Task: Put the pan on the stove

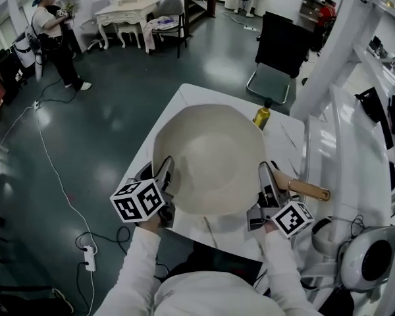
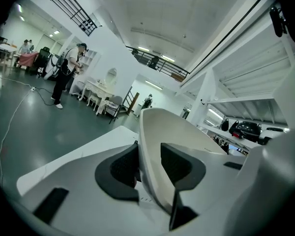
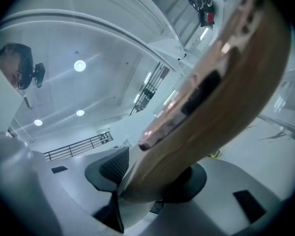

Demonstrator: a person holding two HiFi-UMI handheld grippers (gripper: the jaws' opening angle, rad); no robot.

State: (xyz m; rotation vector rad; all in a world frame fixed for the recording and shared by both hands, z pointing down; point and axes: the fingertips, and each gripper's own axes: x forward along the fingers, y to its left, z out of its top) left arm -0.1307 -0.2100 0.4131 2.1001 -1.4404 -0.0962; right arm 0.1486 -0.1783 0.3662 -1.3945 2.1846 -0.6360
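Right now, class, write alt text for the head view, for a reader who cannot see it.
Two hand-held grippers hold a large cream pan over a white table: the left gripper clamps its rim, the right gripper grips its wooden handle. A yellow bottle stands beyond the pan; a person stands far off on the dark floor.

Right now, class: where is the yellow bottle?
In the head view, the yellow bottle stands on the white table, just beyond the far right rim of the pan.
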